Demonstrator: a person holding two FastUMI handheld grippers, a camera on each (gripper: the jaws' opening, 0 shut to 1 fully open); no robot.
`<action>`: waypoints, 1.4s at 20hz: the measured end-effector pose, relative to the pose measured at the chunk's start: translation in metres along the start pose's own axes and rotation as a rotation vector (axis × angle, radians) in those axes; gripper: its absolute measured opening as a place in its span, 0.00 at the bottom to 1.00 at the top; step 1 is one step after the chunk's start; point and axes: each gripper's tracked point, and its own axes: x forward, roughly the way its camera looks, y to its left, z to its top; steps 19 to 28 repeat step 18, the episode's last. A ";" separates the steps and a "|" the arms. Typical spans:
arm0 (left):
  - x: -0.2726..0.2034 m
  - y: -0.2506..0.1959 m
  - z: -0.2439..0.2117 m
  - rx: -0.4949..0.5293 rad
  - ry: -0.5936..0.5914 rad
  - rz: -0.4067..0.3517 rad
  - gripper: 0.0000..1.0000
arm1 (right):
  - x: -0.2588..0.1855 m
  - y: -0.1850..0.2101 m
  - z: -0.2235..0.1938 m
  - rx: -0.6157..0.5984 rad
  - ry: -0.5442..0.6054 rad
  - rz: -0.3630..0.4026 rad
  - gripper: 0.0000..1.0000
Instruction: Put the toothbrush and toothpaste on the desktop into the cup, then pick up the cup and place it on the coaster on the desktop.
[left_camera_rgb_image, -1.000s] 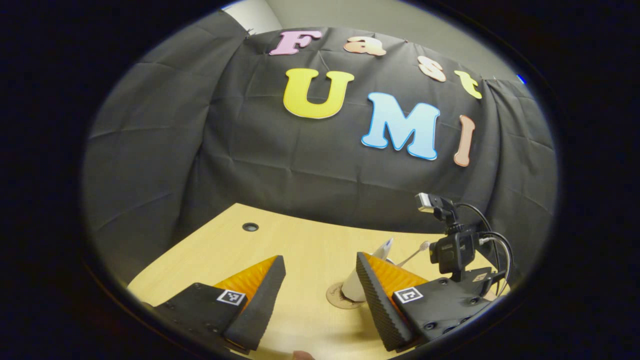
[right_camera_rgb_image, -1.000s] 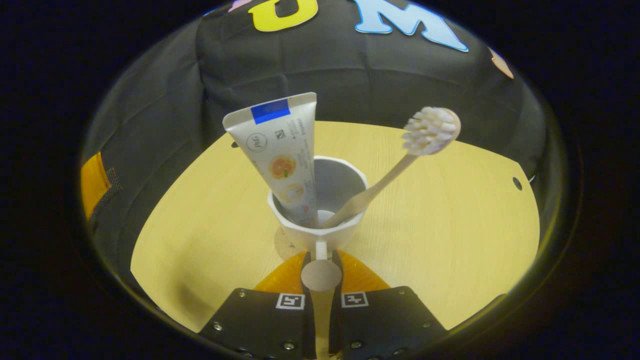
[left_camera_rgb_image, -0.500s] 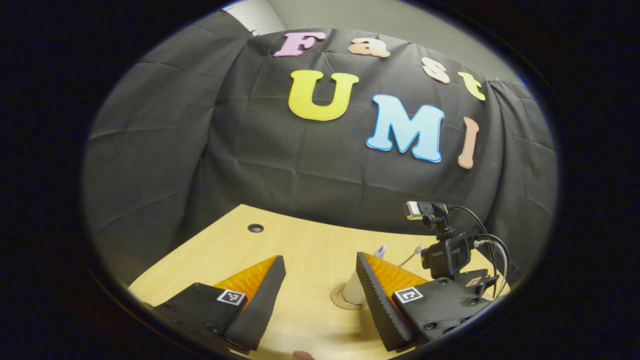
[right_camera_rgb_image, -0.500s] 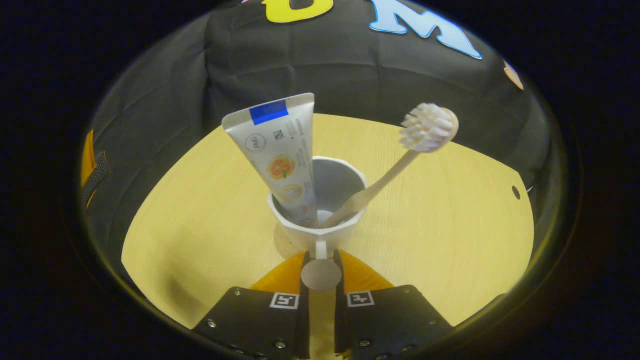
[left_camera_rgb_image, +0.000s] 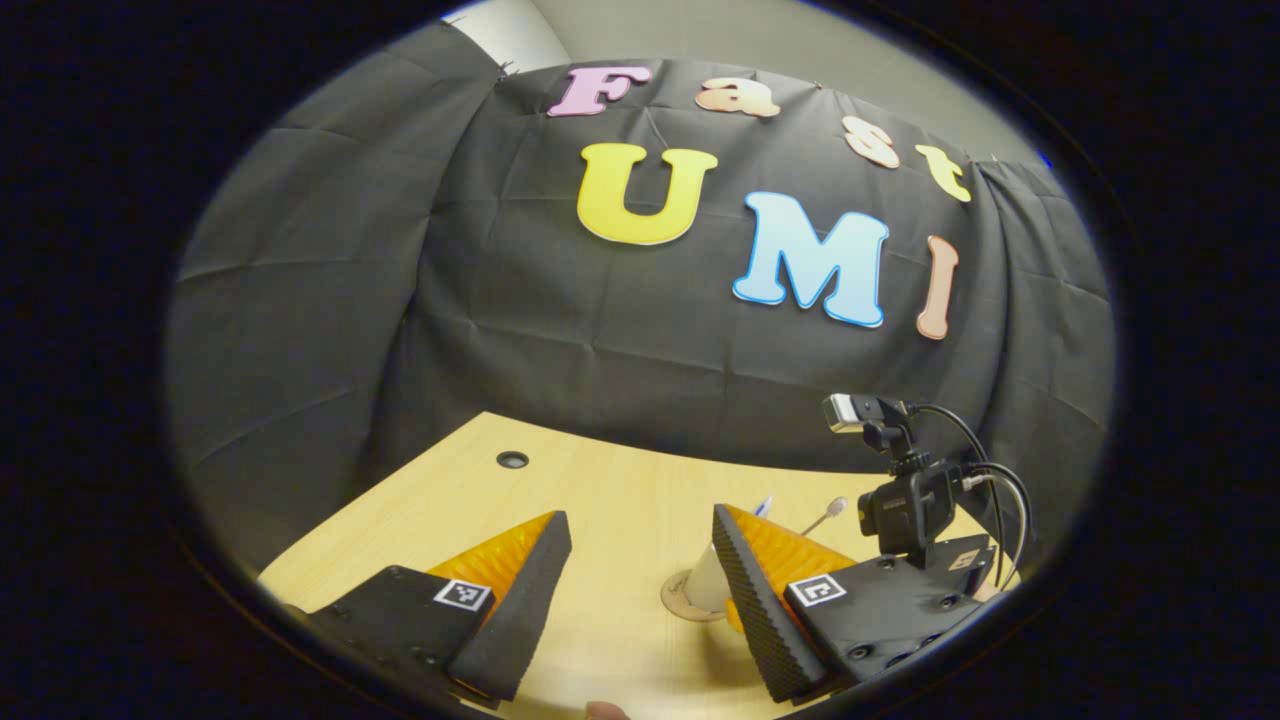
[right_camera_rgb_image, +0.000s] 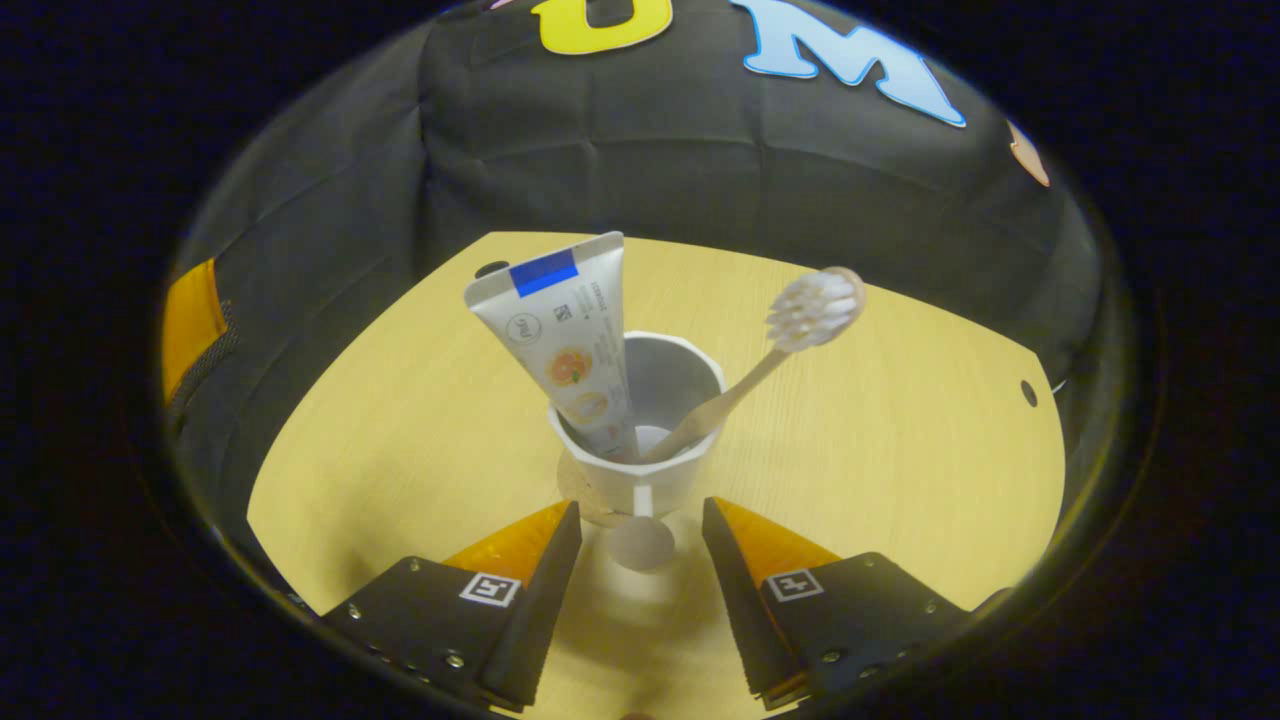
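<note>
Final step — the cup (right_camera_rgb_image: 637, 455), holding toothpaste (right_camera_rgb_image: 566, 345) and toothbrush (right_camera_rgb_image: 765, 355), sits on the coaster (right_camera_rgb_image: 578, 487); right gripper (right_camera_rgb_image: 640, 545) fingers spread wide astride its handle, left gripper (left_camera_rgb_image: 640, 585) fingers wide and empty — next, back clear.

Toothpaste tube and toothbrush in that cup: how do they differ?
The toothpaste tube is broad, flat and printed, leaning left; the toothbrush is a thin plain stick with bristles on top, leaning right. Both stand in the white cup, poking above its rim.

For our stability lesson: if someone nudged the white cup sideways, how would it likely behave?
The cup looks apt to tip: the toothpaste and toothbrush lean well above its rim, probably raising its balance point. It stands on a thin coaster, so it might slide. It seems stiff.
</note>
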 end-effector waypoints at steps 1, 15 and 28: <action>0.001 -0.003 0.001 0.003 -0.002 -0.003 0.92 | -0.005 -0.001 0.001 -0.005 -0.007 0.005 0.75; 0.000 -0.075 0.015 0.036 -0.033 -0.080 0.92 | -0.119 -0.068 0.008 0.073 -0.200 -0.080 0.92; -0.003 -0.095 0.019 0.039 -0.039 -0.099 0.92 | -0.150 -0.092 0.019 0.085 -0.280 -0.127 0.91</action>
